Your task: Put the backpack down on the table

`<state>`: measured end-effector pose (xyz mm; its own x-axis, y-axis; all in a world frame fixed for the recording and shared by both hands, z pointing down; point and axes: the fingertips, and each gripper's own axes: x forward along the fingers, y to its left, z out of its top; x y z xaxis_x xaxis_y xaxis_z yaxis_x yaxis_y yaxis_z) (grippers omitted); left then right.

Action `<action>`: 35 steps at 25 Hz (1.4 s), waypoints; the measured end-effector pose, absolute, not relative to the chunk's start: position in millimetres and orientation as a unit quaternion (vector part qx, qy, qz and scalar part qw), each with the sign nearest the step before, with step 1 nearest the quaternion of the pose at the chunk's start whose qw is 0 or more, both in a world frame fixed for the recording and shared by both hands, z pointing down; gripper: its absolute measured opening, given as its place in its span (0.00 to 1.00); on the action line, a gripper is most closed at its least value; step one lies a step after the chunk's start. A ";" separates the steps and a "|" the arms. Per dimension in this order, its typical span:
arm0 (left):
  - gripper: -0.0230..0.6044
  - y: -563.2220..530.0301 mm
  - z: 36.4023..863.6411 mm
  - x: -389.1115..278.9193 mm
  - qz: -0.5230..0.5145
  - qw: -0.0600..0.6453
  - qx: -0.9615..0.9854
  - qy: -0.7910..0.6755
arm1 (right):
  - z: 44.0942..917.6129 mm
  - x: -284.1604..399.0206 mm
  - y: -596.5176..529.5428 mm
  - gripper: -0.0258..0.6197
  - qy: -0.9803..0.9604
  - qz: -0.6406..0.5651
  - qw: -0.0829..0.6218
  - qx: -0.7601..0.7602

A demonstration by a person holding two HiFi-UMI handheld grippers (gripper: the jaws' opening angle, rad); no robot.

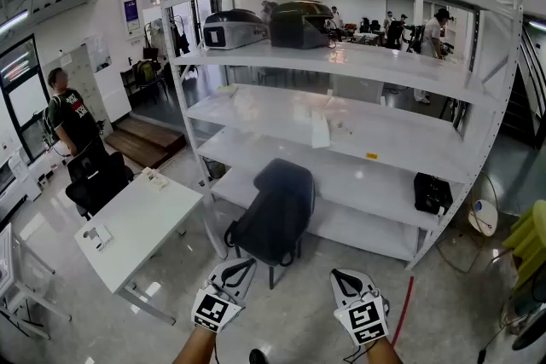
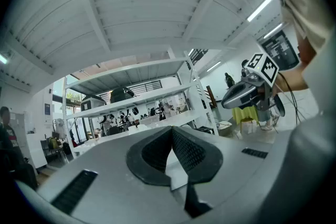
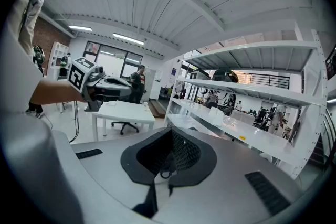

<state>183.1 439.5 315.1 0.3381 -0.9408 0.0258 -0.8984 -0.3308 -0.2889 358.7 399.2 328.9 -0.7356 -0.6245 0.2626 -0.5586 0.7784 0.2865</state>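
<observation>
Both grippers sat low at the near edge of the head view, the left gripper (image 1: 241, 267) and the right gripper (image 1: 342, 277) side by side and well apart from everything else. Each had its jaws clenched together with nothing between them, as each gripper's own view showed.

Beyond them, in the middle of the scene, the backpack (image 1: 275, 213) stood upright against the lower shelves of the white rack (image 1: 384, 72). Whether it rested on the floor or on something under it could not be told. The table (image 1: 141, 222) stood to the left, well apart from the backpack, with only a few small items on it.

The backpack looked dark, rounded and made of cloth, so it would probably sag and fold once lifted. Its weight could not be judged, though its full shape suggested something inside. Strap loops showed at its lower corners; a top handle could not be made out. A strap or handle near the top seemed the best place to take hold, since flat fabric might slip from narrow jaws, and a second grip lower down would likely steady the swing.
</observation>
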 end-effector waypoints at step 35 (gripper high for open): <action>0.06 395.1 336.7 139.5 -0.098 0.099 -0.818 0.559 | 359.7 303.5 358.0 0.08 -0.905 -0.137 0.228 0.332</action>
<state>139.5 395.1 336.7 0.3569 -0.9329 0.0487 -0.8942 -0.3563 -0.2710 303.5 358.0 359.7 -0.6749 -0.6641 0.3218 -0.5388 0.7414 0.4000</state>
